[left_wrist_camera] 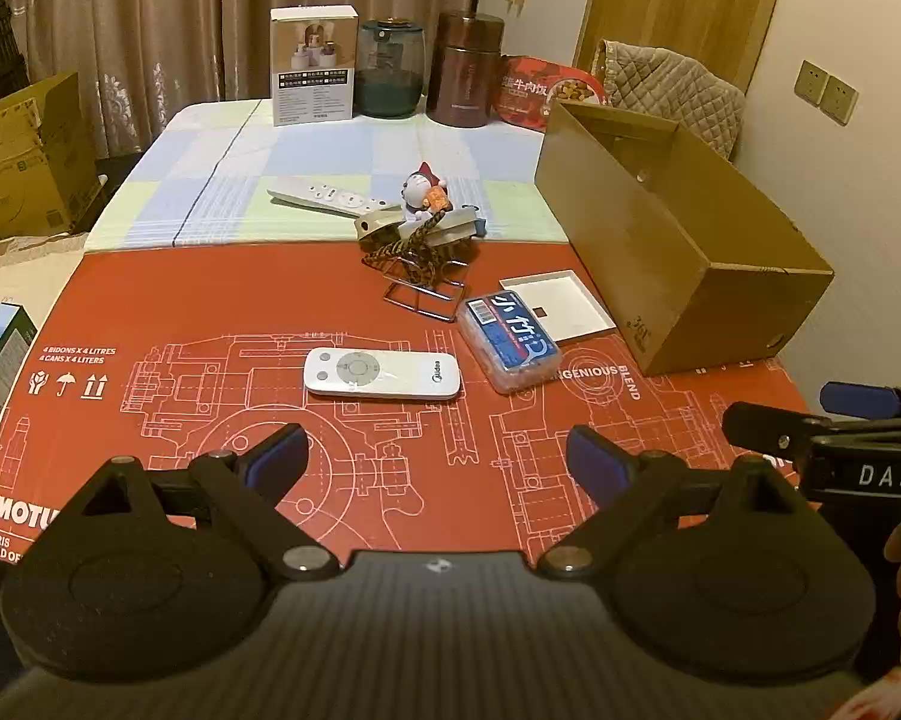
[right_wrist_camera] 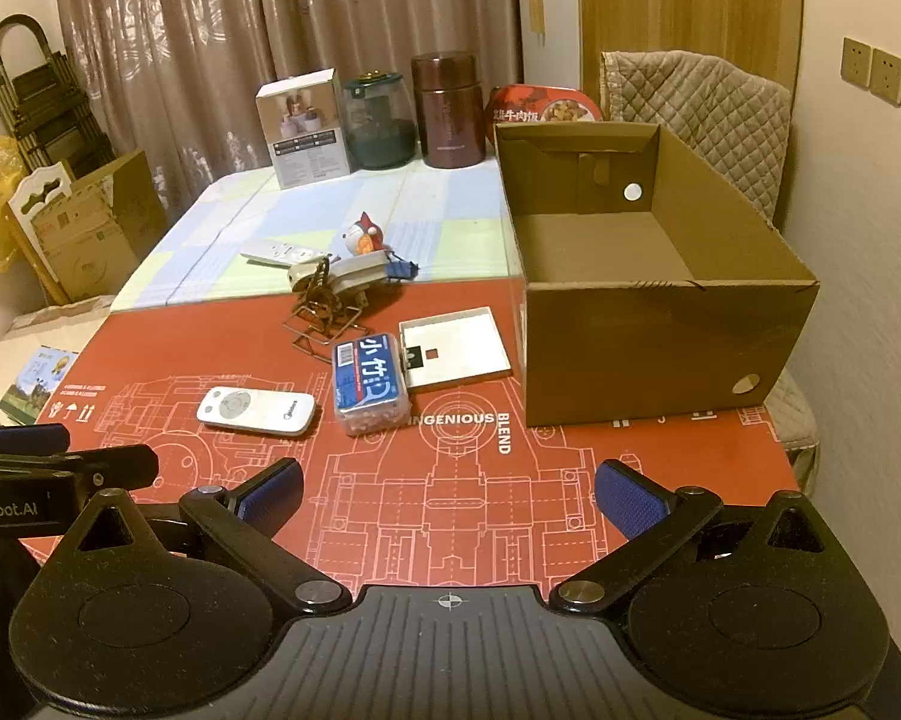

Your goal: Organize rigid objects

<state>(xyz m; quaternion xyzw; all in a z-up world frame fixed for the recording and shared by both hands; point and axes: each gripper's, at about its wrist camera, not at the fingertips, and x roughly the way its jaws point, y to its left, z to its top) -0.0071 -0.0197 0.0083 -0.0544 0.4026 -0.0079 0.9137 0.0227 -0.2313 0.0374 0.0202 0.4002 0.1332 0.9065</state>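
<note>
Left gripper [left_wrist_camera: 437, 462]: it is hovering low over the red printed mat [left_wrist_camera: 210, 312], jaws spread wide and holding nothing.
Right gripper [right_wrist_camera: 449, 495]: it is hovering beside the left one, jaws also spread wide, nothing between them.
White remote [left_wrist_camera: 382, 373]: it is lying flat on the mat, just in front of the left gripper. It is looking light, stiff and smooth, so I think it is better to pinch it across the narrow sides near the middle; the glossy plastic may slip.
Blue-label plastic case [left_wrist_camera: 509, 339]: it is lying beside the remote on the right, overlapping a corner of the flat white tray [left_wrist_camera: 561, 304]. It seems rigid and light; the long sides are giving a good hold.
Wire stand pile [left_wrist_camera: 422, 264]: farther back, a small figurine [left_wrist_camera: 425, 189], a braided cord and a pale bar are resting together on a thin wire stand. This is looking tangled and fragile to lift.
Second remote [left_wrist_camera: 324, 195]: it is lying on the checked cloth behind the pile.
Cardboard box [right_wrist_camera: 648, 276]: it is standing open and empty at the right, probably the place for collecting things.
Readable writing: "Midea" on the near remote; "INGENIOUS BLEND", "MOTU", "PARIS", "4 CANS X 4 LITERS" on the mat; "DAS" on the right gripper.
</note>
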